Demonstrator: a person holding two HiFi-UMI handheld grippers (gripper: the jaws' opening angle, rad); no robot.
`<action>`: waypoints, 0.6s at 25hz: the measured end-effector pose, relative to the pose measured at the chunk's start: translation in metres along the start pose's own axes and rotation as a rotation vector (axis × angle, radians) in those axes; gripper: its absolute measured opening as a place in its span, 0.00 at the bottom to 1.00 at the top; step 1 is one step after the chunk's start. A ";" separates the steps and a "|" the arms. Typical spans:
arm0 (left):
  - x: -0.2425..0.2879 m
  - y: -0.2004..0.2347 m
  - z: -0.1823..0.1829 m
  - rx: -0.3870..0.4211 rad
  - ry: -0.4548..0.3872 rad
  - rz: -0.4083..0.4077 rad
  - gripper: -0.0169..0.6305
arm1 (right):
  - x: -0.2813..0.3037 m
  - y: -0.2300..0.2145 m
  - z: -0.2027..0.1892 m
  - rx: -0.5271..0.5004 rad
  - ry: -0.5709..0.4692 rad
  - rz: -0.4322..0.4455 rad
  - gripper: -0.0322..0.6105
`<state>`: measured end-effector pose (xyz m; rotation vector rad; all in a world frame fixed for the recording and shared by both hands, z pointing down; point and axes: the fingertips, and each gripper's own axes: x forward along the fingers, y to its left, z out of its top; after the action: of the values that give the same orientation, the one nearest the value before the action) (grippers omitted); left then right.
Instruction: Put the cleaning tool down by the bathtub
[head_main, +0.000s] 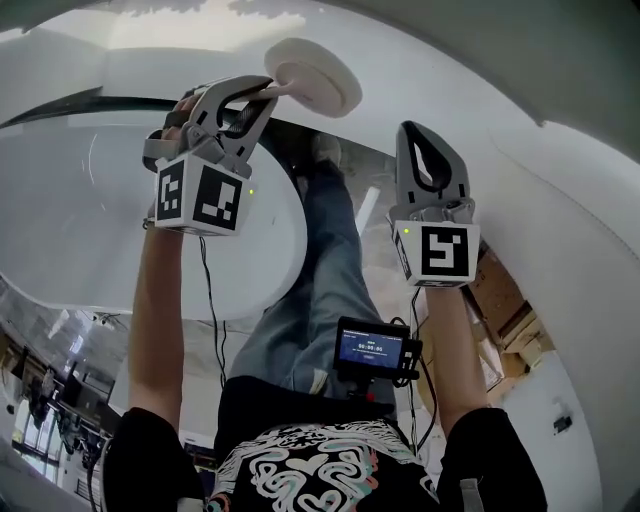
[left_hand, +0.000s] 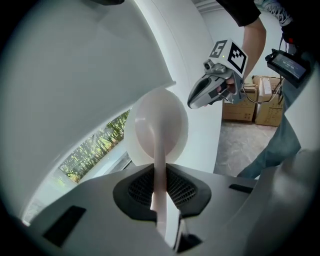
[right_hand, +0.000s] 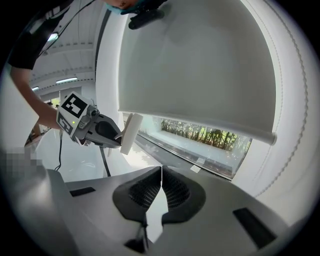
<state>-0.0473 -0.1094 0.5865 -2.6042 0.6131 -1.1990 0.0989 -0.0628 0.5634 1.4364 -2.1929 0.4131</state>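
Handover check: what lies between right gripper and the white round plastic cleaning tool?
Nothing: the head view shows bare air between right gripper and cleaning tool.

You wore a black short-sleeved T-shirt with white swirl print and blue jeans. A black screen unit sat at your waist, cabled. Left tool and right tool were grey, each bearing a black-and-white marker cube.

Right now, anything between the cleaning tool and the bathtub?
Nothing visible. The left gripper holds the cleaning tool by its handle, pad near the white bathtub; the right gripper, shut and empty, sits off to the side.
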 end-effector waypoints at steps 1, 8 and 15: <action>0.003 -0.003 -0.003 0.009 0.005 -0.009 0.10 | 0.002 -0.001 -0.002 -0.002 0.000 0.001 0.09; 0.020 -0.022 -0.029 0.066 0.053 -0.087 0.10 | 0.016 0.003 -0.021 -0.007 0.004 0.016 0.09; 0.050 -0.041 -0.043 0.150 0.104 -0.175 0.10 | 0.032 0.003 -0.041 -0.019 0.030 0.030 0.09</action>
<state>-0.0393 -0.0962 0.6623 -2.5239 0.3038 -1.3823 0.0951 -0.0654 0.6151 1.3798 -2.1918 0.4203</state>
